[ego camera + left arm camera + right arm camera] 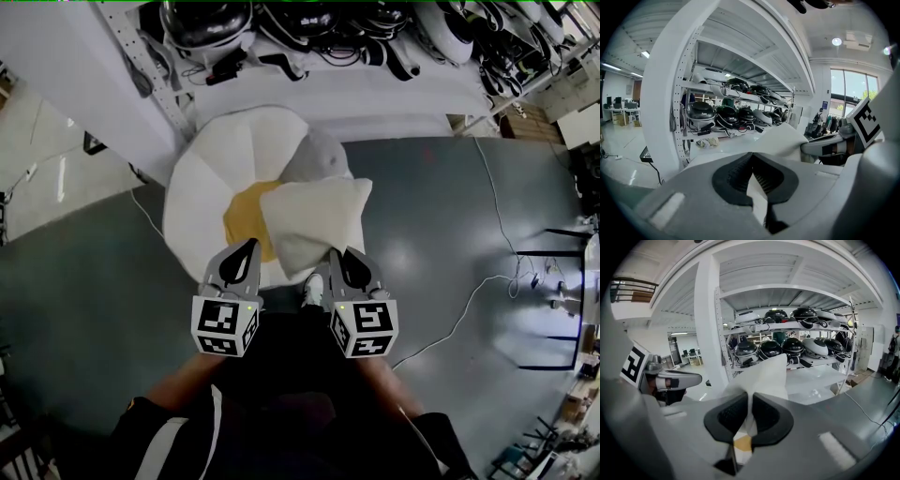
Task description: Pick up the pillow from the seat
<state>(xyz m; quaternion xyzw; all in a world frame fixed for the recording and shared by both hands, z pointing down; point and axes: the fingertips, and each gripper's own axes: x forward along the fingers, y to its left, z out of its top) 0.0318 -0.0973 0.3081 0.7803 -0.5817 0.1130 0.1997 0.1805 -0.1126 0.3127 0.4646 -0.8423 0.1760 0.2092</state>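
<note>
On the round seat (211, 183), over its yellow centre and the edge nearest the person, lies the cream pillow (314, 220), slumped and creased. It looks light and very soft, so it should fold and sag wherever it is unsupported, and the cloth cover offers easy purchase with little risk of slipping or damage. A pinch on the cover near two well-separated corners or along one edge suits it best, since a single grip would let the rest droop and drag over the seat.

The left gripper (251, 246) sits at the pillow's near left edge. In its own view the jaws are nearly together, with a wedge of white fabric caught between the pads, and the pillow rises just beyond them to the right. The right gripper (337, 255) is at the near right corner, its jaws pressed onto a fold of the cover that stands up between the pads. The seat's yellow shows below that fold, so this edge appears raised off the seat.
</note>
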